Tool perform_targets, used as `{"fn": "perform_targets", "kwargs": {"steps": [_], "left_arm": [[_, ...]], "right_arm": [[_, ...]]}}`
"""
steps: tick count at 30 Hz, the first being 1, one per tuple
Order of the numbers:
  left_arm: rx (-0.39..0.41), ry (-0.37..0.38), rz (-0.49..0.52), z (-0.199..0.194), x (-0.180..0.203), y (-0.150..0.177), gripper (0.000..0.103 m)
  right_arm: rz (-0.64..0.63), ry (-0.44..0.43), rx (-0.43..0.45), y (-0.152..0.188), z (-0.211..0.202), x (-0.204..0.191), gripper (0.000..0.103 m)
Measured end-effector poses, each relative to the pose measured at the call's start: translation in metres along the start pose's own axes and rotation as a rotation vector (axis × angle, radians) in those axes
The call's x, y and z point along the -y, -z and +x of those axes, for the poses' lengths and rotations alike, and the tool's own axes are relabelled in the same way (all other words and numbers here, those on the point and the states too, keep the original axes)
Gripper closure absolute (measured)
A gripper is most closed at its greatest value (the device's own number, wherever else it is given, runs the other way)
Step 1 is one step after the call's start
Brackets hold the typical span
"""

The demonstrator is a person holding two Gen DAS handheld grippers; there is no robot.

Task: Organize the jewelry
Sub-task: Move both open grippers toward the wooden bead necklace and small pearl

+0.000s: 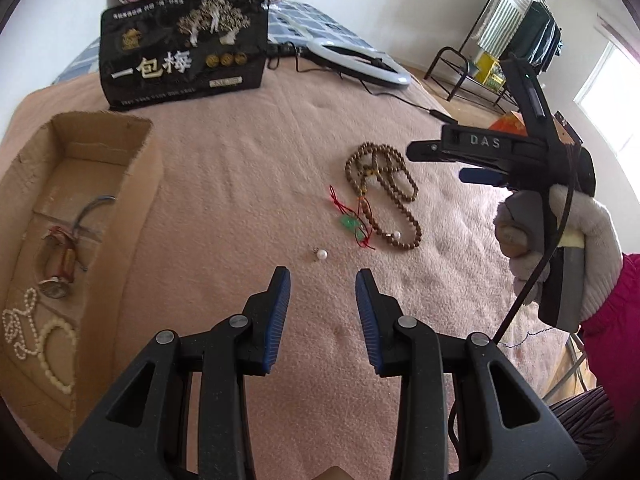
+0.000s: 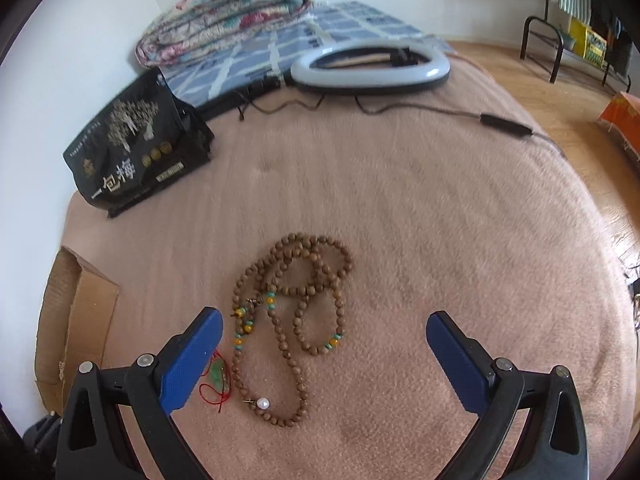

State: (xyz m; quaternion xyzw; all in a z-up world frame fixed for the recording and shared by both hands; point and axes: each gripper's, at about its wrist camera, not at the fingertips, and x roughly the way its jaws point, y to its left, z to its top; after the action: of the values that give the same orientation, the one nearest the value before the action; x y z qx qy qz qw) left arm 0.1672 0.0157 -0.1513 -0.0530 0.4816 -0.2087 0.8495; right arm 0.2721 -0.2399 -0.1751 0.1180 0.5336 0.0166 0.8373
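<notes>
Left gripper (image 1: 323, 280) partly open, empty, above loose pearl (image 1: 322, 255). Right gripper (image 2: 324, 334) wide open, empty, over wooden bead necklace (image 2: 296, 320), frame centre.

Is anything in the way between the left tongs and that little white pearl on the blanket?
No. The left tongs hang open just short of the little pearl, with only bare pink blanket between them.

A home bedroom: folded quilt (image 2: 228, 12) on blanket-covered bed (image 2: 400, 200)
</notes>
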Motion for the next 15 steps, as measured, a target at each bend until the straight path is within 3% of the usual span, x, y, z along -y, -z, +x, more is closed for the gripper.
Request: {"fn": "perform_targets", "kwargs": {"steps": [9, 15], "left_arm": [[-0.048, 0.010, 0.054, 0.035, 0.006, 0.010, 0.069], [-0.054, -0.008, 0.074, 0.051, 0.007, -0.001, 0.069]], "right_arm": [[0.084, -0.031, -0.056, -0.010, 0.033, 0.004, 0.000], [0.098, -0.018, -0.061, -0.019, 0.049, -0.002, 0.001]]}}
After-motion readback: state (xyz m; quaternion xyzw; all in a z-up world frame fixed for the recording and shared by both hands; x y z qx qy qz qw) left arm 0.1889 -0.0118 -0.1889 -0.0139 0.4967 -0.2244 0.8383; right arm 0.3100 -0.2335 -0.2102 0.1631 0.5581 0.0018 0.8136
